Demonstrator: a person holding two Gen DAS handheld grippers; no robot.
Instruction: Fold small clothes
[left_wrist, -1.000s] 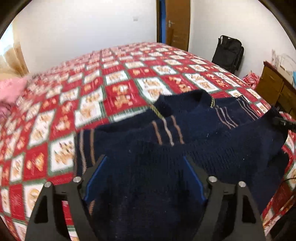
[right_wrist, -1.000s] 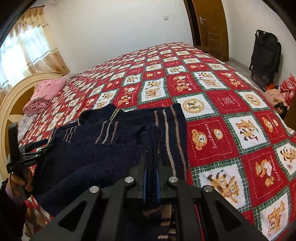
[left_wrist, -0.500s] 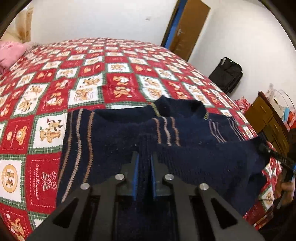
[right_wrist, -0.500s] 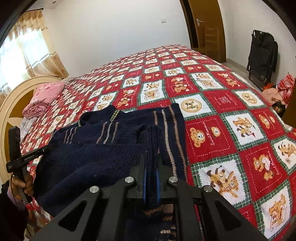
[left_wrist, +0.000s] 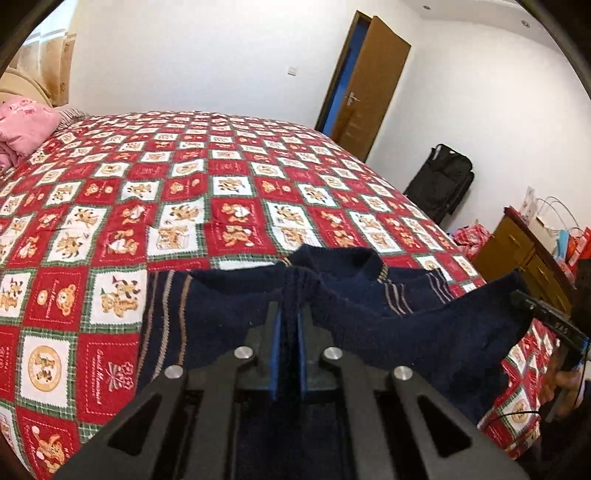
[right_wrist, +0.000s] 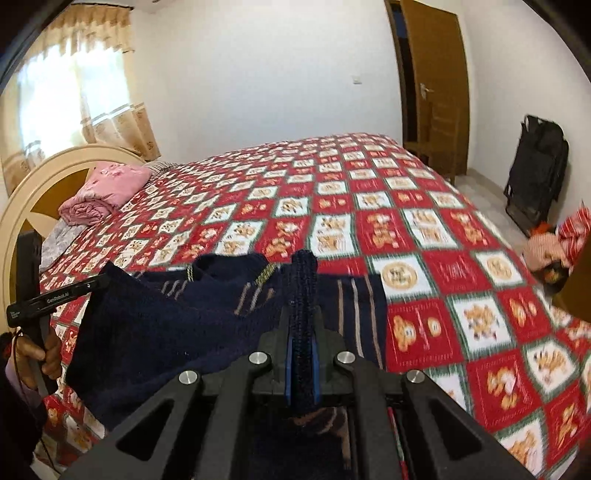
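Dark navy knit sweater with tan stripes (left_wrist: 229, 317) lies at the near edge of the bed with the red-and-white bear-patterned quilt (left_wrist: 229, 192), collar (left_wrist: 332, 258) pointing away toward the far side. Left gripper (left_wrist: 288, 325) is clamped on a pinch of the near hem, knit bunched between the blue pads. Right gripper (right_wrist: 303, 321) is likewise closed on a thick fold of the same hem edge. Hem is raised off the quilt between the two; the rest of the body is on the bed.

Step in hand, judged: carry the bottom edge up and over toward the collar for a half fold. To do it well: keep both grippers level with each other so the hem stays straight, hold light tension across so the knit doesn't sag in the middle, travel forward over the body rather than just up, lay the hem just short of the collar, then release both together. Thick knit can drag the lower layer along; go slow.
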